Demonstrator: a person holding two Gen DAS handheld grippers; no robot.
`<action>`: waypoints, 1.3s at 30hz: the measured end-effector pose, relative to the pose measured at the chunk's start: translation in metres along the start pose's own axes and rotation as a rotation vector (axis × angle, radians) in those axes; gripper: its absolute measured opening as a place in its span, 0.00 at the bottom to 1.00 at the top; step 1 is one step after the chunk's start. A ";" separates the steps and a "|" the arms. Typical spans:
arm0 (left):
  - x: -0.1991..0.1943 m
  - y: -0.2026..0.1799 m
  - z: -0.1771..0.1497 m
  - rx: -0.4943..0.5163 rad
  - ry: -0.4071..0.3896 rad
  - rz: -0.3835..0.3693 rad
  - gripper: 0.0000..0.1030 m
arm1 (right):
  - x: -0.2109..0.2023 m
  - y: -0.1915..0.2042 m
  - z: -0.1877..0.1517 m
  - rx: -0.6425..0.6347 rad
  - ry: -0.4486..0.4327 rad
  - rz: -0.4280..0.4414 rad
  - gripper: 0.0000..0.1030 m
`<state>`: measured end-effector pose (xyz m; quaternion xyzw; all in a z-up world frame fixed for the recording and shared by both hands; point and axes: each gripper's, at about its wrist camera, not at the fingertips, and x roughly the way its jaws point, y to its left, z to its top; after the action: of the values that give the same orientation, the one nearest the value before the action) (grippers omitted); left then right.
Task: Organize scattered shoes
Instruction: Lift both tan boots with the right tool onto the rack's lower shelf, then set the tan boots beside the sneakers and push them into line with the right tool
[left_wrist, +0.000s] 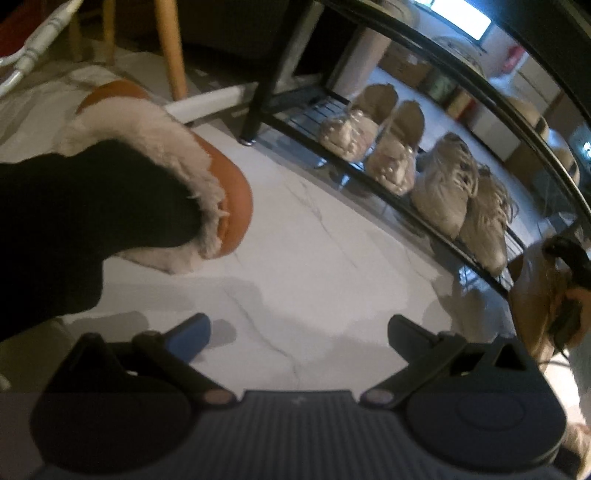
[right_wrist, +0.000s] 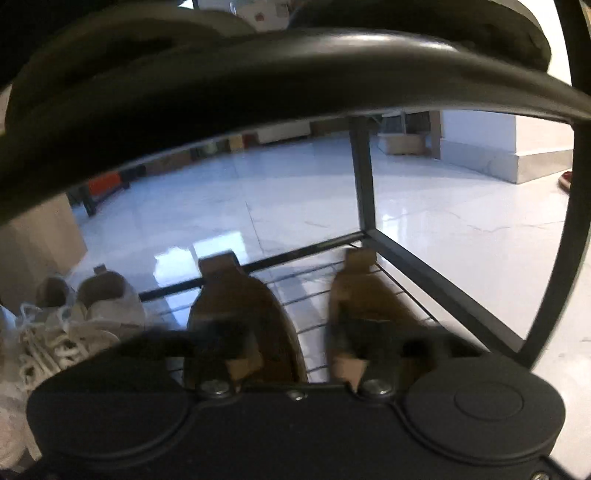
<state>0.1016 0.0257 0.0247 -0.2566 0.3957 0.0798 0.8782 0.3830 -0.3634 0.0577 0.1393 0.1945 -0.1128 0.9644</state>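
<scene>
The right gripper (right_wrist: 291, 343) is seen spread over two brown shoes (right_wrist: 243, 317) on the rack (right_wrist: 443, 284), apparently just placed; the left gripper (left_wrist: 295, 332), spread empty, should next take the slipper (left_wrist: 207, 173) up-left.

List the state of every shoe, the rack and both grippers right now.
Fur-lined brown slipper: off the rack, at frame left above the floor.
Beaded slippers: paired on the bottom shelf.
Laced beige sneakers: paired on the bottom shelf.
Brown shoes: side by side on the shelf.
Shoe rack: upright.
Left gripper: open, empty.
Right gripper: open.
</scene>
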 end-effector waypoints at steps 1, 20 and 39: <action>0.000 0.001 0.001 -0.004 0.000 0.003 0.99 | -0.007 -0.003 0.002 0.025 0.003 0.025 0.85; 0.008 0.006 -0.009 0.017 0.064 0.008 0.99 | -0.022 0.018 -0.075 -0.268 0.195 0.117 0.84; 0.013 0.015 -0.012 0.001 0.105 0.016 0.99 | -0.040 0.021 -0.097 -0.265 0.192 0.156 0.60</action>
<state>0.0978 0.0311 0.0025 -0.2569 0.4435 0.0728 0.8556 0.3194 -0.3066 -0.0076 0.0359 0.2875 0.0026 0.9571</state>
